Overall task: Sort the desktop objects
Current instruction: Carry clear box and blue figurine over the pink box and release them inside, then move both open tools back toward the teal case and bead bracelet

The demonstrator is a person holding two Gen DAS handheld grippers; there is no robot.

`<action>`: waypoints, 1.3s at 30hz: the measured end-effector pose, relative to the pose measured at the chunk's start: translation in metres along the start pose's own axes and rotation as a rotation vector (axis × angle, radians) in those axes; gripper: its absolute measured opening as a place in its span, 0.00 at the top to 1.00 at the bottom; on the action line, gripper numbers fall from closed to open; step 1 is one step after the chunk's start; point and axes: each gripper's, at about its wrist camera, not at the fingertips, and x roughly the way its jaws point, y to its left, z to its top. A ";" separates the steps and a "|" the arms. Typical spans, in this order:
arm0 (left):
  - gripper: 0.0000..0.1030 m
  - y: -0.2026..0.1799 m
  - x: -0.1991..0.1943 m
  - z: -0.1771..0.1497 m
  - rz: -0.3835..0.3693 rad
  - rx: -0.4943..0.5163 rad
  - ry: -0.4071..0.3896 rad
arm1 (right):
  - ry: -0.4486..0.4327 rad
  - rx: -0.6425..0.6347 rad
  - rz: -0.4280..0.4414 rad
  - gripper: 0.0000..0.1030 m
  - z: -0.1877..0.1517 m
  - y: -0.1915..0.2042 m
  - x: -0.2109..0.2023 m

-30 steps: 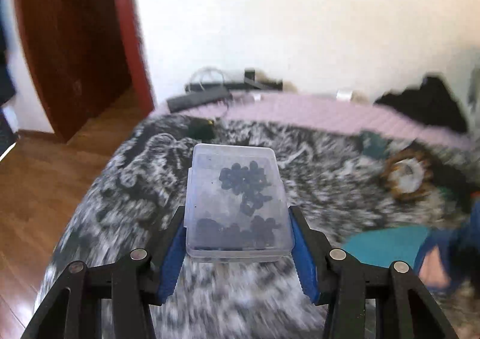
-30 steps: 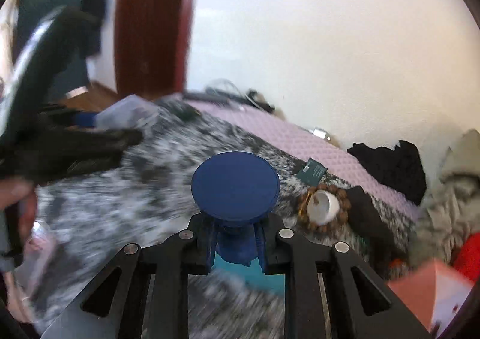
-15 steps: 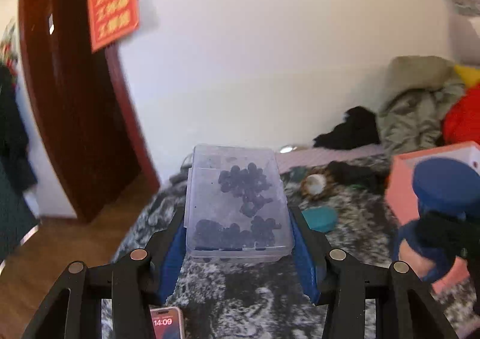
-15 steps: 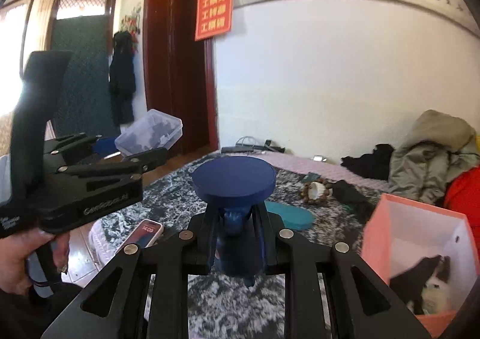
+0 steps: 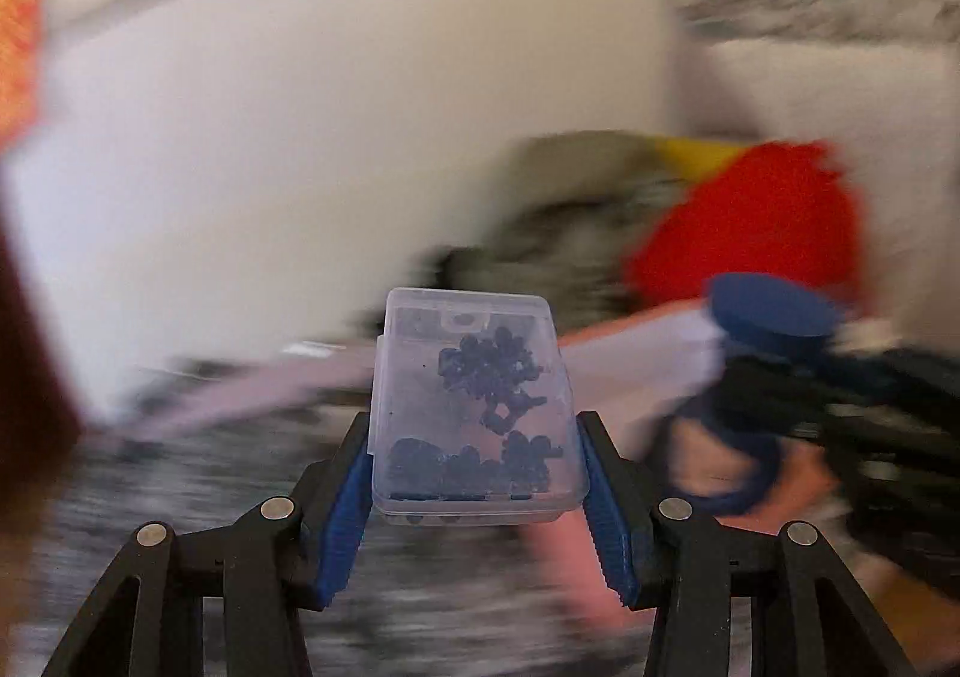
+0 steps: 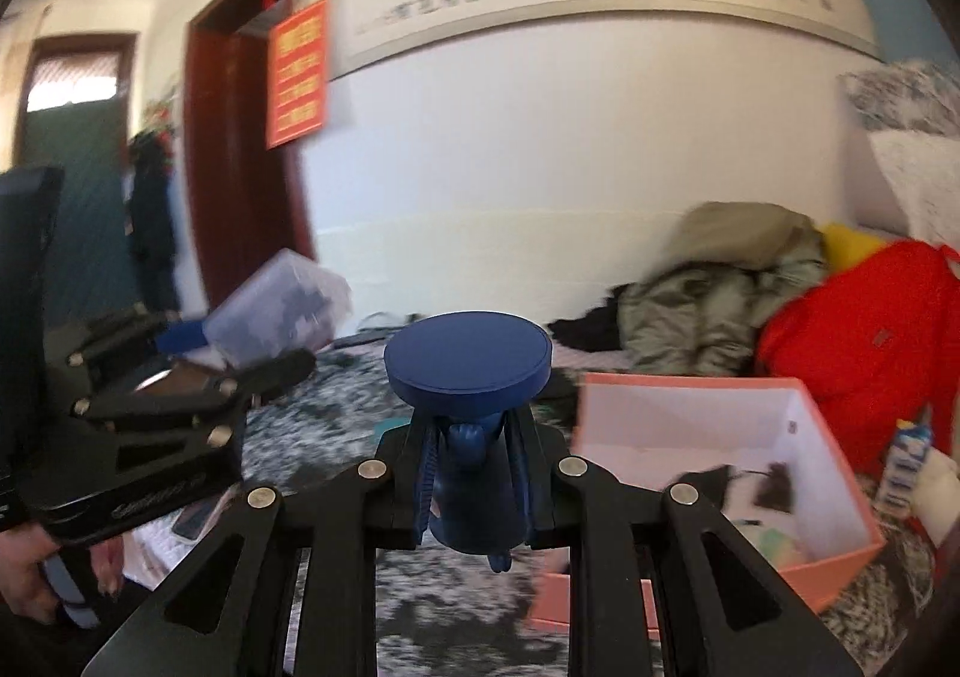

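Observation:
My left gripper (image 5: 477, 491) is shut on a clear plastic case (image 5: 474, 407) holding small dark parts, held in the air above the grey patterned cloth (image 5: 180, 497). The case also shows in the right wrist view (image 6: 279, 308), to the left. My right gripper (image 6: 471, 473) is shut on a dark blue stand with a round flat top (image 6: 467, 359), held upright. That stand also shows blurred in the left wrist view (image 5: 771, 311), at right. An open pink box (image 6: 720, 437) with a white inside stands to the right of my right gripper.
A pile of clothes with a red garment (image 6: 864, 329) and an olive jacket (image 6: 720, 281) lies behind the box. A phone (image 6: 195, 521) lies on the cloth at lower left. A white bottle (image 6: 906, 455) stands right of the box. A door (image 6: 240, 155) is far left.
Both grippers have risen and swung right, toward the pink box and the clothes pile. Each still holds its object. The left view is now motion-blurred.

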 end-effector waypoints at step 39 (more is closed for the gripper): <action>0.14 0.113 0.051 -0.083 0.143 -0.302 0.163 | 0.227 0.144 -0.007 0.08 -0.025 -0.030 0.106</action>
